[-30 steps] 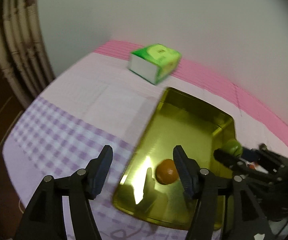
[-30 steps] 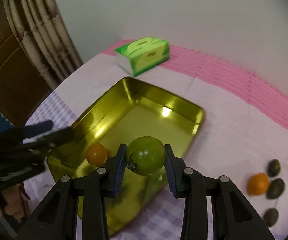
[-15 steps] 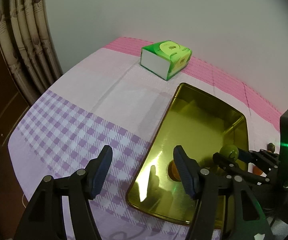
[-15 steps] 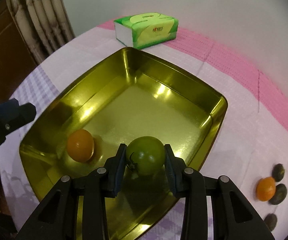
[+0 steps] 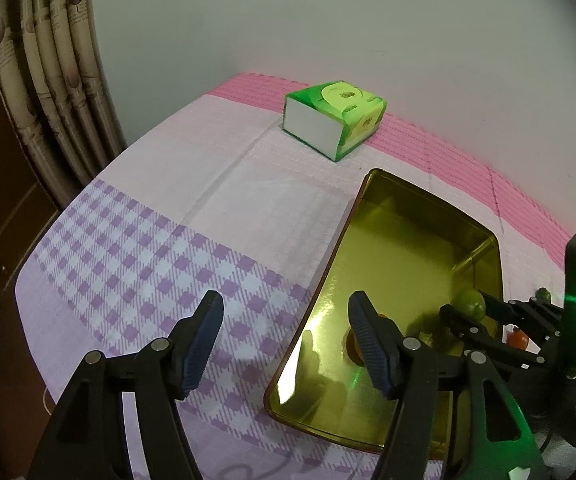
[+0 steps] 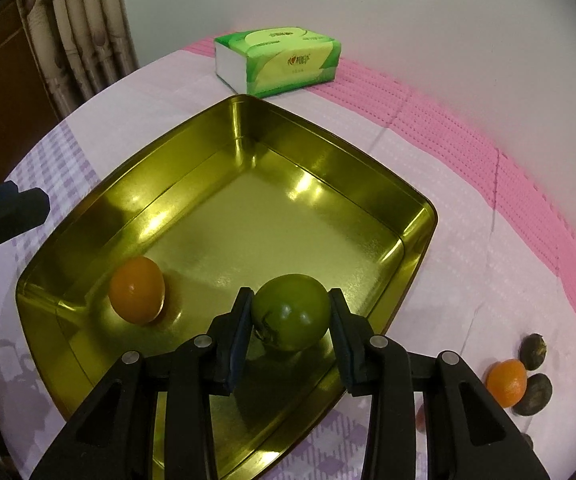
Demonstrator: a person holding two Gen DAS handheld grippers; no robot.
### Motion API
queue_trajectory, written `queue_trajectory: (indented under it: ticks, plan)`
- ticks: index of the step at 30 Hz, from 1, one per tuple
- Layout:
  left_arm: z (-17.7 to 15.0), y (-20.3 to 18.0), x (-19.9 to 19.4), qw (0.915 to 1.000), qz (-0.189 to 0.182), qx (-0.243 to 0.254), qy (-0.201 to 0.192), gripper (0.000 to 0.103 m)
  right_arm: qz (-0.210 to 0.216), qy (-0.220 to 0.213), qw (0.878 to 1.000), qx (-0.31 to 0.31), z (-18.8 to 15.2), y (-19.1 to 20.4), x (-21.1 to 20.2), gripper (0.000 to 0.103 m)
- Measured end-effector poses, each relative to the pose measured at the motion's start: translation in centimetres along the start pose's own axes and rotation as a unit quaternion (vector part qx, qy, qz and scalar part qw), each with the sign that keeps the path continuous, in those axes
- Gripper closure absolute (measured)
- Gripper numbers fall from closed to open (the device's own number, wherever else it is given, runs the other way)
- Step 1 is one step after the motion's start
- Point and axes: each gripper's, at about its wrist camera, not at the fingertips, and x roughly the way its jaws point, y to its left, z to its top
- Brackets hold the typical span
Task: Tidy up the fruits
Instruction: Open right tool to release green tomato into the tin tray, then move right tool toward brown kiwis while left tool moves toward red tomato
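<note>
My right gripper [image 6: 289, 320] is shut on a green round fruit [image 6: 291, 312] and holds it low inside the gold tray [image 6: 415, 236], near its right wall. An orange fruit [image 6: 138, 290] lies in the tray to the left of it. In the left wrist view the tray [image 5: 391, 204] lies to the right, with the green fruit [image 5: 469, 303] in the right gripper [image 5: 467, 312]. My left gripper [image 5: 286, 326] is open and empty above the tray's left rim and the checked cloth.
A green tissue pack [image 6: 278, 60] lies behind the tray near the wall. Another orange fruit [image 6: 506, 382] and dark fruits [image 6: 533, 394] lie on the cloth to the tray's right. A curtain [image 5: 60, 72] hangs at the left.
My right gripper has moved forward and down into the tray with the green fruit. My left gripper has drawn back and to the left, away from the orange fruit.
</note>
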Motion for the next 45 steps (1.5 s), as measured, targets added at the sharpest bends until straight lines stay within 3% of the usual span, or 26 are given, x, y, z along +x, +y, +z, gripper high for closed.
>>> queue_trajectory:
  ticks: [12, 20, 27, 36, 40, 45]
  plan:
    - [0.2, -0.4, -0.1, 0.9999, -0.004, 0.01, -0.004, 0.041, 0.041, -0.015, 0.998, 0.034, -0.3, -0.4, -1.2, 0.057]
    - [0.0, -1.0, -0.6, 0.9997, -0.006, 0.02, -0.014, 0.041, 0.063, -0.062, 0.994, 0.062, -2.3, -1.9, -7.2, 0.057]
    - [-0.3, -2.2, -0.9, 0.9989, -0.015, 0.039, -0.018, 0.041, 0.018, -0.079, 0.991, 0.103, -7.9, -6.9, -12.8, 0.057]
    - [-0.8, -3.7, -1.1, 0.9973, -0.022, 0.065, -0.025, 0.041, -0.063, -0.049, 0.977, 0.199, -17.6, -15.2, -16.5, 0.057]
    - [-1.1, -4.2, -1.1, 0.9966, -0.024, 0.075, -0.027, 0.041, -0.062, -0.027, 0.975, 0.214, -20.6, -15.6, -16.0, 0.057]
    - [-1.3, -4.8, -1.1, 0.9956, -0.028, 0.086, -0.027, 0.041, -0.023, -0.013, 0.979, 0.202, -21.4, -14.1, -14.2, 0.057]
